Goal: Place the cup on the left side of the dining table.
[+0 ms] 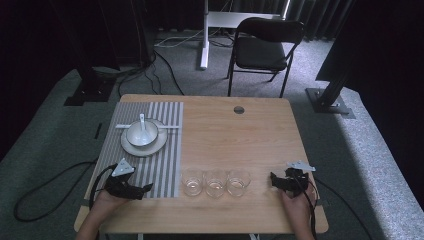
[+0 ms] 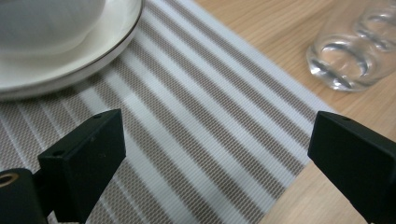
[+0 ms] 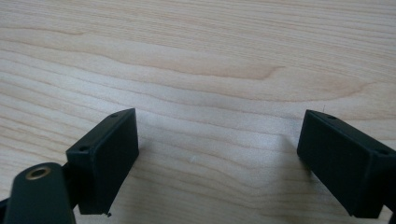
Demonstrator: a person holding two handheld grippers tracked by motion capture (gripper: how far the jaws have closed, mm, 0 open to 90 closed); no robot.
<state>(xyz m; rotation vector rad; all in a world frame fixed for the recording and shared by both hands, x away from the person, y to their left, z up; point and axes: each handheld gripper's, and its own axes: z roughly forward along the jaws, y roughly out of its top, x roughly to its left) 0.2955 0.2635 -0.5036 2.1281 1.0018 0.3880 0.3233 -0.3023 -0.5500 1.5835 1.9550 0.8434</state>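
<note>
Left gripper (image 1: 146,189) hovers over the near right corner of the striped placemat (image 1: 162,165), jaws spread wide with nothing between them; the left gripper view shows only mat weave and a strip of bare wood in the gap. Just beside that corner of the placemat, three clear glasses (image 1: 215,182) stand in a tight row on the desk (image 1: 240,135), touching or nearly touching, and the nearest one (image 2: 348,60) sits off the mat's edge. At the far end of the placemat, a white plate (image 1: 131,146) carries a white bowl (image 1: 142,134) with a white spoon (image 1: 143,126) resting in it. Chopsticks (image 1: 170,127) lie across the plate's far rim. Right gripper (image 1: 273,181) sits well away from the placemat, just past the last glass in the row, jaws open and empty over bare wood (image 3: 198,70).
</note>
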